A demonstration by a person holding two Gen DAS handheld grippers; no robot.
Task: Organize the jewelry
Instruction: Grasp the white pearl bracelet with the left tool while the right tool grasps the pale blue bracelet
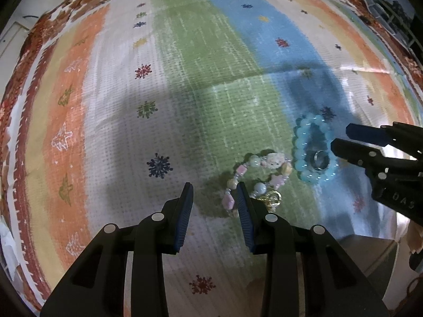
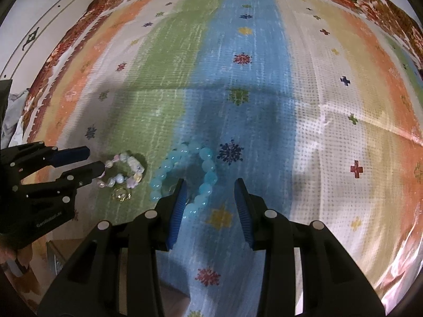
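Both tools are pointing steeply down over a striped cloth point(image 1: 201, 60) covering the counter. The left tool point(image 1: 214, 189) is standing released, its blue pads parted with only cloth between them; its right pad is overlapping the edge of a pastel bead bracelet point(image 1: 257, 177) lying at about one o'clock from it on the green stripe. Just beside that, at two o'clock, a blue bead bracelet point(image 1: 313, 149) is lying on the blue stripe, ringing a small metal ring point(image 1: 320, 159). The right tool point(image 2: 210, 185) is also standing released, nothing gripped, its left pad overlapping the blue bracelet's near beads.
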